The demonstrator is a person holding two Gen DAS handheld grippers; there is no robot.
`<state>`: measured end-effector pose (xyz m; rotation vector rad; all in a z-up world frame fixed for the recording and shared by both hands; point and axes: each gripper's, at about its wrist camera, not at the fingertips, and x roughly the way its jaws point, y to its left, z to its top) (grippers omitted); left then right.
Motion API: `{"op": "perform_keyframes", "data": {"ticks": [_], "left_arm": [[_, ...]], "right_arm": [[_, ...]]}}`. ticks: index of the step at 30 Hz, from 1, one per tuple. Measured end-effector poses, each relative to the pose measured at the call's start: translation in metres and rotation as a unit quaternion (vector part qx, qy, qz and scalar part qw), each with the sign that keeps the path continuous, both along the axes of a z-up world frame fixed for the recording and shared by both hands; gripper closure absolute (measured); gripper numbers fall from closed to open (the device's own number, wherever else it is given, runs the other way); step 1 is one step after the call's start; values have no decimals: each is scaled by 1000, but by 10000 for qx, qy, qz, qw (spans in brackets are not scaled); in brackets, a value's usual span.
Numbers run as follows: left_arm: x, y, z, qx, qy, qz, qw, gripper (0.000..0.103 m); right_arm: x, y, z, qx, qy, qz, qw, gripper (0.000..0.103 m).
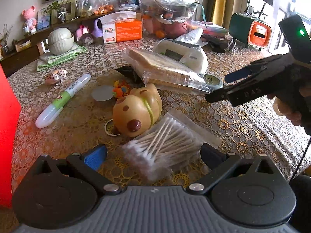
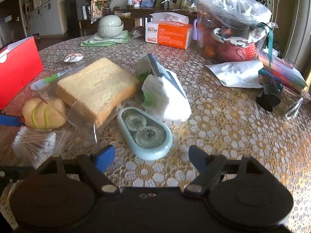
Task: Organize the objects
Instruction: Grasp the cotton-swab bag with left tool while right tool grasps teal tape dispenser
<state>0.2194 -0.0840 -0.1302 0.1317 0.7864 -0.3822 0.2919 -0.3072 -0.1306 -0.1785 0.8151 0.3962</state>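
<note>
A cluttered round table (image 1: 243, 120) under a lace-pattern cover fills both wrist views. The left gripper (image 1: 153, 155) hangs low over a clear bag of cotton swabs (image 1: 165, 145), its jaws spread wide to either side of the bag and holding nothing; whether the pads touch the plastic cannot be told. Just beyond the swabs lies a tan dog-shaped toy (image 1: 136, 110) with a green band around it, and beside that a white-and-green pen (image 1: 62, 101). Bagged sliced bread (image 1: 165, 71) rests behind the toy, with a white pouch (image 1: 184, 54) propped at its far side. A red box (image 1: 7, 136) stands at the table's left edge.

The right gripper (image 2: 153, 159), seen from the left wrist as a black tool (image 1: 243, 89) held in a hand (image 1: 287, 110), hovers above the cloth with its jaws wide apart and empty. Directly ahead of it sits a pale blue oval case (image 2: 145, 134) with two round wells, lying near the bread's (image 2: 97, 87) corner and the pouch (image 2: 165, 95). Farther back stand an orange tissue box (image 2: 171, 33), stacked green bowls (image 2: 110, 26) on a folded cloth, and a large plastic-wrapped basket (image 2: 233, 29).
</note>
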Motion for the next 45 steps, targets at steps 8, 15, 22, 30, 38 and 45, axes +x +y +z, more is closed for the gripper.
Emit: {"op": "perform_keyframes", "data": {"ticks": [8, 15, 22, 30, 38, 45], "left_arm": [[1, -4, -4, 101, -83, -89, 9999, 0], [-4, -7, -2, 84, -171, -218, 9996, 14], [-13, -10, 5, 151, -179, -153, 9996, 48], [-27, -10, 12, 205, -125, -8, 9997, 66], [-52, -8, 23, 166, -185, 180, 9995, 67], [-78, -2, 38, 33, -325, 272, 9991, 68]], "right_arm": [[12, 7, -4, 95, -77, 117, 9999, 22], [7, 11, -1, 129, -116, 179, 9997, 45], [-5, 13, 1, 83, -134, 75, 9998, 50], [-35, 11, 7, 256, -18, -356, 9990, 50], [-85, 6, 20, 521, 84, -654, 9965, 50], [-123, 12, 39, 674, 4, -729, 9951, 50]]}}
